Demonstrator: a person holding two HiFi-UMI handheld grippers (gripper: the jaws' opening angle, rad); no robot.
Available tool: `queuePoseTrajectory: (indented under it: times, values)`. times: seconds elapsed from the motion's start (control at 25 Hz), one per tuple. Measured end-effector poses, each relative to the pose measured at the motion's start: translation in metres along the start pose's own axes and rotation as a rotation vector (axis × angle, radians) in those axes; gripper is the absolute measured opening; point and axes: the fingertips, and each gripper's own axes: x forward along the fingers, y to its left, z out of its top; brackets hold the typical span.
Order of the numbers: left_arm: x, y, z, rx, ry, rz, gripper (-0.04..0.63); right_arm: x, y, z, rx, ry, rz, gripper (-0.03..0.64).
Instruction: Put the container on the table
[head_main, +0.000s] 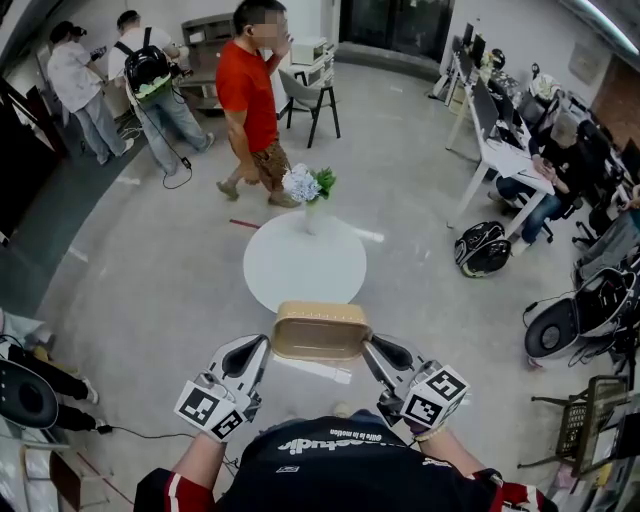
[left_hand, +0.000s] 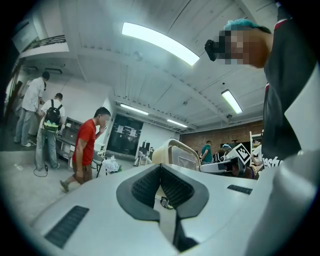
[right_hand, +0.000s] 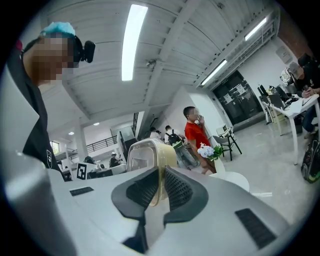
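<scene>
Container (head_main: 321, 331), tan and oblong, sits clamped endwise by left tongs (head_main: 264, 344) and right tongs (head_main: 368, 346).

The person wears a black shirt (head_main: 340, 472) with white lettering and red sleeves (head_main: 168, 490) edged white. The white left gripper (head_main: 258, 348) at 7 o'clock and the right gripper (head_main: 378, 352) at 5 o'clock carry black-and-white marker cubes (head_main: 212, 410).

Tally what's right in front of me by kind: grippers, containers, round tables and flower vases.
Grippers: 2, left gripper and right gripper
Container: 1
Round white table: 1
Vase of flowers: 1
Total: 5
</scene>
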Motion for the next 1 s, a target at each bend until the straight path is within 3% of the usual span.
queuePoseTrajectory:
  times: [0.72,1.0]
  values:
    - [0.034,-0.040,-0.019,0.013,0.033,0.116,0.023,-0.036,-0.061,0.006,0.052,0.029,0.090,0.051]
    - [0.037,-0.016,-0.023,0.030,0.052,0.134,0.023,-0.011,-0.070,0.000,0.085,0.043,0.091,0.051]
